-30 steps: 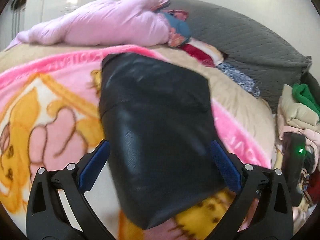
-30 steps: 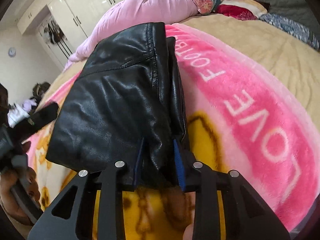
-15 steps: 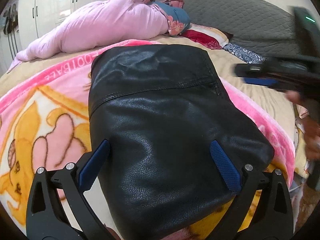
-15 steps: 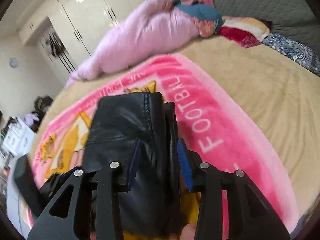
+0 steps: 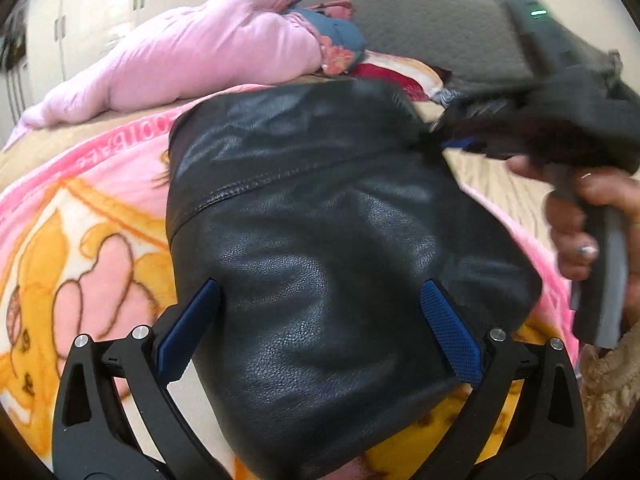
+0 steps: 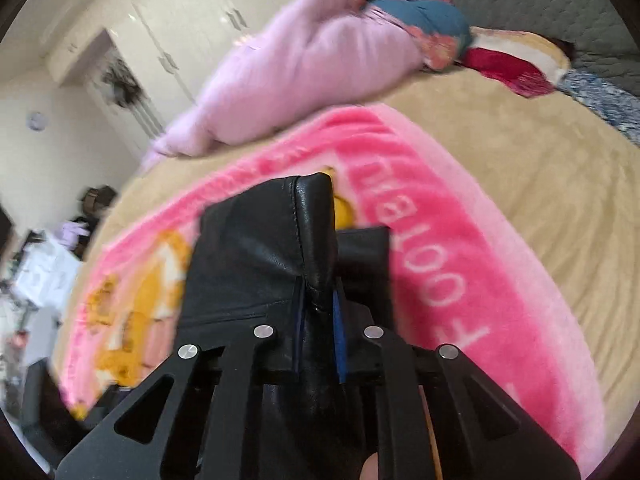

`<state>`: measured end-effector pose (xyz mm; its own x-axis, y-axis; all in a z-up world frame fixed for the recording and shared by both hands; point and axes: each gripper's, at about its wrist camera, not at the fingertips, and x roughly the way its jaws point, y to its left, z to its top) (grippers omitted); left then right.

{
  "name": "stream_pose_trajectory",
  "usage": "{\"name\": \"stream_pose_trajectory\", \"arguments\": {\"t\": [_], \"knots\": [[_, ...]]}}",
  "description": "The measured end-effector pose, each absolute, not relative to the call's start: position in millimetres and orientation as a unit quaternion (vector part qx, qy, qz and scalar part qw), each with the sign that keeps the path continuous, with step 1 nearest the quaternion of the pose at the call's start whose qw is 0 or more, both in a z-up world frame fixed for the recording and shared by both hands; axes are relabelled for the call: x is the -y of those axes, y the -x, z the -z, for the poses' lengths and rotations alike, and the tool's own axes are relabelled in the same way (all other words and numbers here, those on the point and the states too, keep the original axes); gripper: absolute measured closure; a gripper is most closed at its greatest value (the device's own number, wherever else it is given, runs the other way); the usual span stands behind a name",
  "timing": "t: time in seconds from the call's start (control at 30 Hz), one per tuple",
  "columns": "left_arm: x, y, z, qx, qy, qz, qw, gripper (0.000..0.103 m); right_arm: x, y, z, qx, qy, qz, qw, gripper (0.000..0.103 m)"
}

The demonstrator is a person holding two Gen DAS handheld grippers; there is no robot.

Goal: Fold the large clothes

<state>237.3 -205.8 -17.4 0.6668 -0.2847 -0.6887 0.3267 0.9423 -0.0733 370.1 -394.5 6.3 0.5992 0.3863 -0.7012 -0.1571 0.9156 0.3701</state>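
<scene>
Bed (image 6: 520, 184), wide, covered in a tan plush spread: used as the folding surface; it stretches ahead of and to the right of the right claw (image 6: 318, 312).

Pink fleece blanket with an orange-and-yellow cartoon print (image 5: 92, 240): laid flat over the spread beneath both claws, judged to serve as the working area for the fold. White lettering is woven into its deep-pink border. In the right wrist view, just right of the claw, "FOOTBALL" can be made out, upside down and partly blurred. In the left wrist view only a few mirrored letters of the same band are readable, beyond the left claw (image 5: 320, 320).

Pale pink quilted bundle (image 6: 312, 68): pushed to the far side of the bed, well ahead of both claws, judged set aside. No label is seen on it.

Black leather garment, already doubled into a thick pad (image 5: 320, 240): lies on the blanket directly under and ahead of the left claw. Its far right edge is pinched and lifted by the right claw, presumably to carry that edge over for another fold. No brand tag is visible.

Right claw: jaws have just been closing, and a narrow ridge of the leather is now clamped between the blue pads (image 6: 340, 332).

Left claw: spread wide, poised above the garment's near end, gripping nothing; whether it touches the leather cannot be told.
</scene>
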Motion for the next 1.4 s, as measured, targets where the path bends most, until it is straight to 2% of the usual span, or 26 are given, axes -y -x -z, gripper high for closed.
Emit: {"name": "stream_pose_trajectory", "arguments": {"t": [0.1, 0.2, 0.5, 0.57, 0.7, 0.77, 0.87, 0.93, 1.13, 1.4], "knots": [[207.0, -236.3, 18.0, -0.37, -0.03, 0.173, 0.912, 0.01, 390.2, -377.5, 22.9, -0.451, -0.095, -0.124, 0.879, 0.087], [206.5, -235.7, 16.9, -0.372, -0.032, 0.174, 0.911, 0.01, 394.1, -379.1, 41.5, -0.463, -0.107, -0.114, 0.872, 0.083], [191.3, -225.5, 10.7, -0.385, 0.001, 0.17, 0.907, 0.01, 399.8, -334.6, 21.9, -0.448, -0.097, -0.113, 0.881, 0.062], [186.4, -219.8, 7.8, -0.387, 0.009, 0.167, 0.907, 0.01, 401.3, -318.2, 13.4, -0.436, -0.092, -0.115, 0.888, 0.05], [181.0, -207.1, 1.3, -0.386, 0.01, 0.164, 0.908, 0.01, 401.8, -287.5, -5.1, -0.414, -0.081, -0.114, 0.899, 0.038], [177.5, -200.9, -3.0, -0.387, 0.018, 0.165, 0.907, 0.01, 400.6, -272.5, -15.9, -0.403, -0.075, -0.112, 0.905, 0.026], [172.6, -189.1, -11.7, -0.382, 0.024, 0.164, 0.909, 0.01, 398.5, -249.8, -30.4, -0.39, -0.069, -0.114, 0.911, 0.013], [168.9, -180.3, -18.8, -0.375, 0.024, 0.158, 0.913, 0.01, 395.3, -236.4, -39.8, -0.379, -0.065, -0.112, 0.916, 0.008], [157.8, -152.1, -37.1, -0.354, 0.02, 0.153, 0.922, 0.009, 385.9, -196.6, -65.9, -0.346, -0.064, -0.121, 0.928, 0.005], [144.4, -119.7, -53.1, -0.334, 0.023, 0.149, 0.93, 0.009, 376.5, -153.1, -86.1, -0.313, -0.066, -0.122, 0.94, 0.005]]}}
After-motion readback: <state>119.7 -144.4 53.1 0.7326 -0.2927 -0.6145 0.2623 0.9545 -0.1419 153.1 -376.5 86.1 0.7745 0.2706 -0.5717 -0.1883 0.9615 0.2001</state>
